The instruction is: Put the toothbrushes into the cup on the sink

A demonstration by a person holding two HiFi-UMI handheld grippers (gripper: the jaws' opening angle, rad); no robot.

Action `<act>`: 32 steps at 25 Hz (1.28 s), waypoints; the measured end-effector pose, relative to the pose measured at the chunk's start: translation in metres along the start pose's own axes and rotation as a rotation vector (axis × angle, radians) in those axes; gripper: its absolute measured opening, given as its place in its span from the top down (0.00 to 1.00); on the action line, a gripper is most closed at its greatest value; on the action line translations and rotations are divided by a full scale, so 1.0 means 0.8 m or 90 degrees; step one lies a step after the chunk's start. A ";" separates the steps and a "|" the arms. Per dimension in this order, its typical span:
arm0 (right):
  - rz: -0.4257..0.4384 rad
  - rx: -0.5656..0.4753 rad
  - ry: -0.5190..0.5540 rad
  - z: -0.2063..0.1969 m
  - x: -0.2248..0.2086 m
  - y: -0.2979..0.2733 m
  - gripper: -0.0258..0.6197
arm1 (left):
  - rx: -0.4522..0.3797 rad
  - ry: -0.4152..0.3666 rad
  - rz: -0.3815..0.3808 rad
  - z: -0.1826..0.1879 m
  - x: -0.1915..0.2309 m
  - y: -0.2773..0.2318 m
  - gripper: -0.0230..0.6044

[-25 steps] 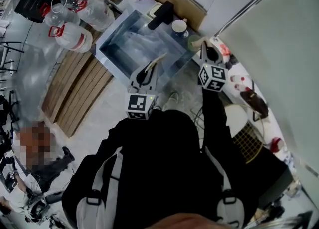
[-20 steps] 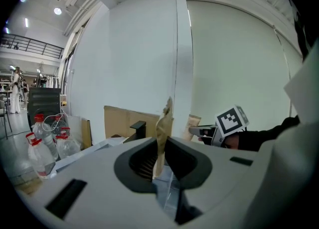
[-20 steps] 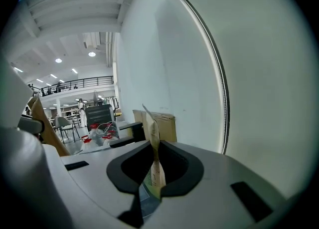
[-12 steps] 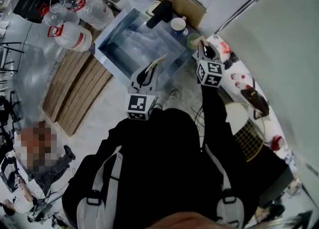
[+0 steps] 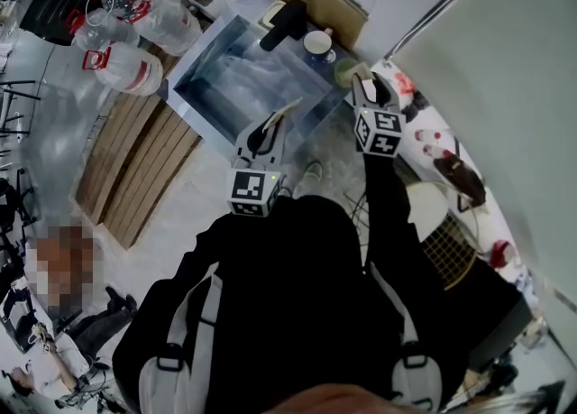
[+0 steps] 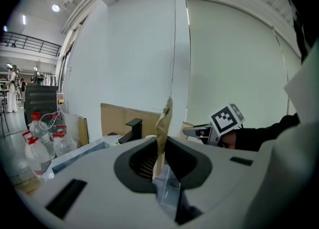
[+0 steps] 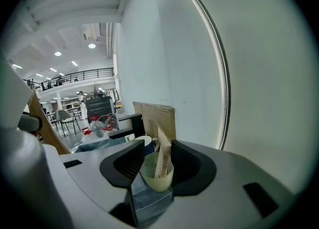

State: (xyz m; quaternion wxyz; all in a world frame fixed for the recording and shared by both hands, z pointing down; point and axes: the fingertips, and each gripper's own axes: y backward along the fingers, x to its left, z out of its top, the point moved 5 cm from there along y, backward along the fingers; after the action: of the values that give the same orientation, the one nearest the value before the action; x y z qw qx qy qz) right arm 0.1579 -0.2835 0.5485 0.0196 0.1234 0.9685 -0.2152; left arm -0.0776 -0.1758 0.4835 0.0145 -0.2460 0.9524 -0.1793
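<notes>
Mid-task — has just been opening the jaws of the right gripper (image 5: 365,87) around the pale green cup (image 7: 155,175), lower centre of that gripper's view, leaving one wrapped toothbrush (image 7: 162,155) inside, near upright, pads off it. Grips the second toothbrush (image 6: 163,128) in the left gripper (image 6: 160,160), jaws closed on it, long axis vertical, tip up. Next, probably: draw right away, carry left over the cup beside the sink (image 5: 200,68) — likely on its rim, hard to tell.

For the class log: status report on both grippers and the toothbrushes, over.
Left gripper shut on wrapped toothbrush. Right gripper jaws just opening, green cup between them ungripped, second toothbrush inside. Mug beside cup, not blocking.
</notes>
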 end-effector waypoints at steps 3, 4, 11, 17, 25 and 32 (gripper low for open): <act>-0.014 -0.027 0.002 0.012 -0.004 0.009 0.72 | -0.003 0.000 -0.005 0.000 0.000 -0.001 0.89; -0.015 -0.033 0.000 0.016 -0.005 0.011 0.72 | -0.003 0.000 -0.006 0.000 0.000 -0.001 0.89; -0.020 -0.074 -0.013 0.037 -0.002 0.037 0.72 | -0.015 -0.002 -0.009 0.006 -0.001 -0.001 0.89; -0.002 -0.088 -0.035 0.039 0.009 0.062 0.72 | -0.031 -0.002 -0.010 0.017 -0.001 -0.005 0.89; 0.019 -0.096 -0.050 0.034 0.025 0.094 0.84 | -0.047 -0.003 -0.011 0.042 0.003 -0.026 0.89; 0.025 -0.108 -0.057 0.033 0.030 0.115 0.95 | -0.044 -0.005 -0.003 0.063 0.007 -0.054 0.89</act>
State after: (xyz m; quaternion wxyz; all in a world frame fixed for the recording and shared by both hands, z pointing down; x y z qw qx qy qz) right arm 0.1567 -0.2082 0.4844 0.0774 0.1303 0.9789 -0.1371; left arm -0.0568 -0.2306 0.4520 0.0094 -0.2490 0.9575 -0.1452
